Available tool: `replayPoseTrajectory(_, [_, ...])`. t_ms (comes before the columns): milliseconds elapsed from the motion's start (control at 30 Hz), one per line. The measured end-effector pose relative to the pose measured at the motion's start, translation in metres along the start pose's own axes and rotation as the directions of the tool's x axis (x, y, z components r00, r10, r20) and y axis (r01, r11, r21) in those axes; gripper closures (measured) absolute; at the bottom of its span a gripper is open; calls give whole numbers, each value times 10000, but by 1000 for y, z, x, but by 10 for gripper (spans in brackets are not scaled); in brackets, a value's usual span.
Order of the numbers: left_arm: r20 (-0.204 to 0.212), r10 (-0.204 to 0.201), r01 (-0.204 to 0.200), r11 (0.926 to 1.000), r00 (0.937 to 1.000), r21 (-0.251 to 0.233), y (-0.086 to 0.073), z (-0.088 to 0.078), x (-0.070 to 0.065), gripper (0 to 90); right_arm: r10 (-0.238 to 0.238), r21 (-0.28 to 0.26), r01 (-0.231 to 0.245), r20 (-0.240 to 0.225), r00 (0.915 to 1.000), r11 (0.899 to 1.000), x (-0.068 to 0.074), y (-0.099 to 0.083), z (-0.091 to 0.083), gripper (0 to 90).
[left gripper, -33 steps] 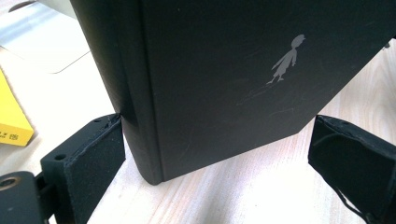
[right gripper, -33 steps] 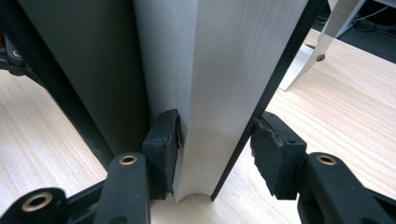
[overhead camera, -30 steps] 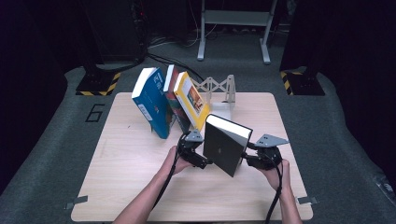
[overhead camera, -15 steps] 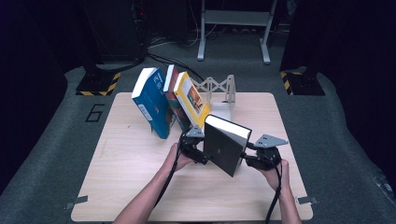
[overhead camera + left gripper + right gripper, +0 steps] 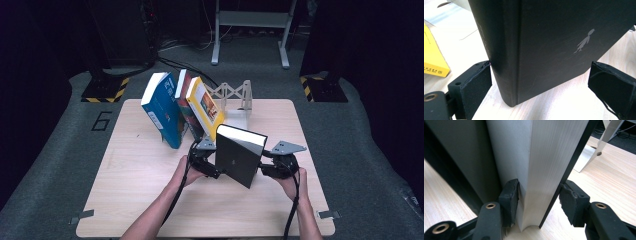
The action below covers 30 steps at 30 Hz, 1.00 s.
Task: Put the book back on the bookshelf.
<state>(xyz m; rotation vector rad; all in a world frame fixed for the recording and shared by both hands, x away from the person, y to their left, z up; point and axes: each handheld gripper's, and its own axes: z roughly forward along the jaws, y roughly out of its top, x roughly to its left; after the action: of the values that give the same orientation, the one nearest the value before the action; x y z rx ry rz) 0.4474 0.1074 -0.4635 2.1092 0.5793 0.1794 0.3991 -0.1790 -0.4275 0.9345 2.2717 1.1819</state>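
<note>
Dark floor is surrounding the wooden table (image 5: 130, 200), where the black book (image 5: 240, 157) is standing tilted near the leaning row of books (image 5: 182, 107). Right gripper (image 5: 537, 200) is apparently pinching part of its page block; left gripper (image 5: 537, 87) is gaping around the spine. Keeping it upright wants steady support.

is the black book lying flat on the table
No, the black book stands up on its lower edge on the table, with its white page edge facing up in the high view.
</note>
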Motion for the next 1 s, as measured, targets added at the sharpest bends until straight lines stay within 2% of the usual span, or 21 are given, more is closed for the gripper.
replayPoseTrajectory(200, [-133,-54,52,9999,9999,-113,-4,-4,-2,52,19,-40,-20,-131,9999,10000,-2,2,4,491])
replayPoseTrajectory(467, [10,-197,197,9998,9998,1,-8,-10,-4,50,-18,-75,16,-368,9993,10000,-5,5,9,477])
replayPoseTrajectory(600, [-105,-224,222,9996,9997,-149,-11,-12,-5,50,-3,-63,0,-399,9992,10000,-5,7,12,473])
replayPoseTrajectory(633, [-36,-215,215,9998,9998,-13,-11,-13,-5,49,29,-121,-34,-428,9991,9999,-5,7,13,472])
replayPoseTrajectory(1000, [-213,-296,292,9994,9993,-195,-17,-19,-8,46,-234,-60,231,-704,9972,9997,-7,12,19,458])
